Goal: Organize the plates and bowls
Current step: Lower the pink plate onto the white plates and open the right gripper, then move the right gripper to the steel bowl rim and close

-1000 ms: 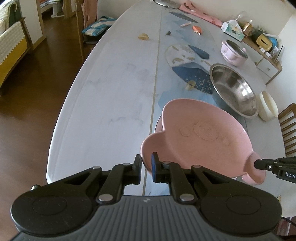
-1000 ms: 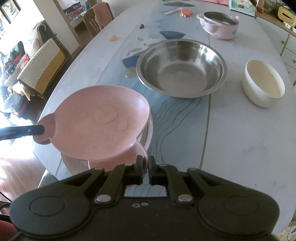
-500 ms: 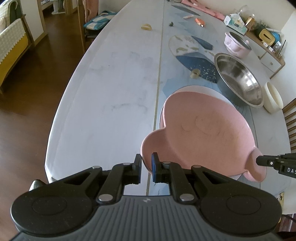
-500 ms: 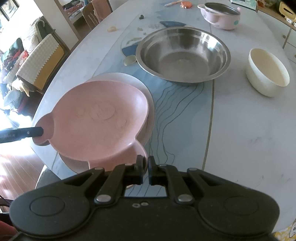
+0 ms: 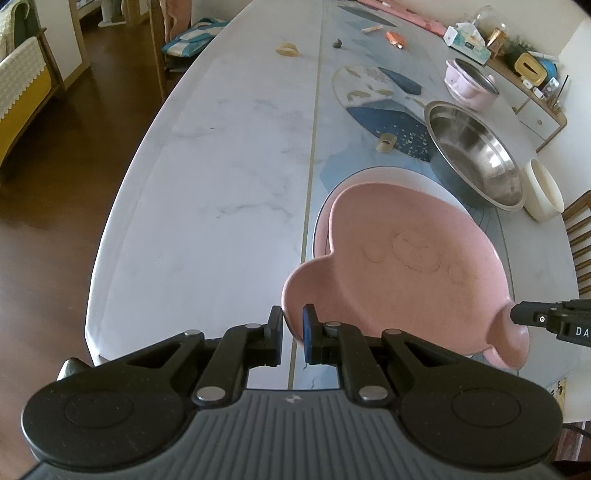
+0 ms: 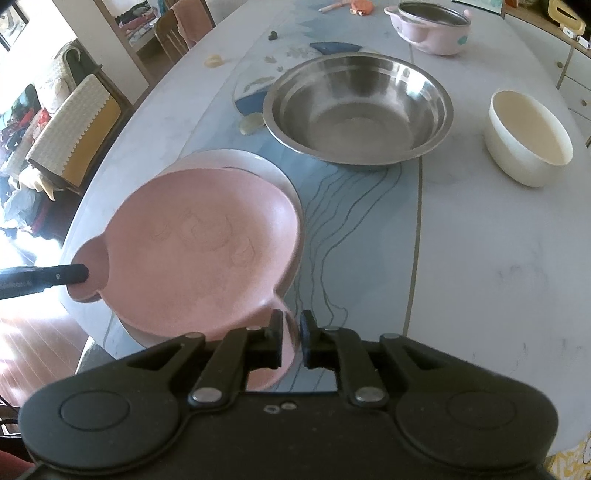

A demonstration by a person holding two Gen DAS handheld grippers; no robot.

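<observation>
Left gripper (image 5: 292,329): clamps one ear of the pink plate (image 5: 413,266).
Pink plate: over a white plate (image 5: 424,181) by the table's (image 5: 221,166) near edge.
Right gripper (image 6: 291,338): pinches the other ear.
Right view only: all of the steel bowl (image 6: 358,110) and cream bowl (image 6: 528,144).
Writing: "DA" on the right gripper, left view.

Only the white letters "DA", cut off at the frame's right edge, read on the right gripper (image 5: 517,314).

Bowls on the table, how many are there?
3: steel bowl mid-table, cream bowl to its right, pink lidded bowl behind. None looks hidden.
</observation>
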